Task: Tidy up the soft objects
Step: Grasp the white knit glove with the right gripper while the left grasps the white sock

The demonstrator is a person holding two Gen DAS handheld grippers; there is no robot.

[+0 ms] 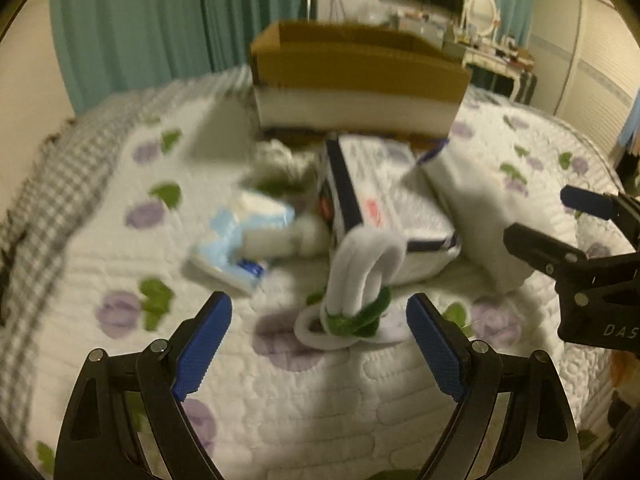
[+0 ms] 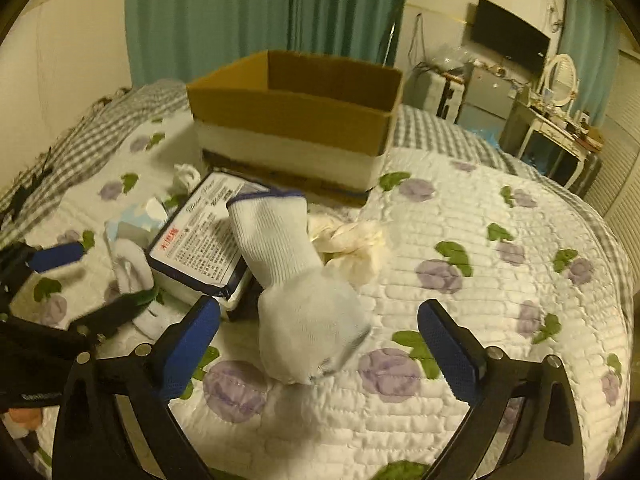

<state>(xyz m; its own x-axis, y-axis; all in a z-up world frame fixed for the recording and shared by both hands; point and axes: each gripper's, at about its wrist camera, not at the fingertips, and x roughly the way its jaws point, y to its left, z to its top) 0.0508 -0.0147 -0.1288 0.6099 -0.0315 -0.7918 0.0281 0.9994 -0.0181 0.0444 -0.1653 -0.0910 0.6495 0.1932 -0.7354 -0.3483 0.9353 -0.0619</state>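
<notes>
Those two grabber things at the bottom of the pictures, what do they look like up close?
Left gripper and right gripper match: black angular frames with cut-out slots and silver pivot pins, and jaws faced with blue textured pads. White lettering marks the bodies. No cables or sleeves show.

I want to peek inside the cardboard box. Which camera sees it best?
The right wrist view. There the cardboard box is sharp, and you look down past its open top to the inner walls, though not the bottom. In the left wrist view the box is blurry and shows mostly its outer side.
</notes>
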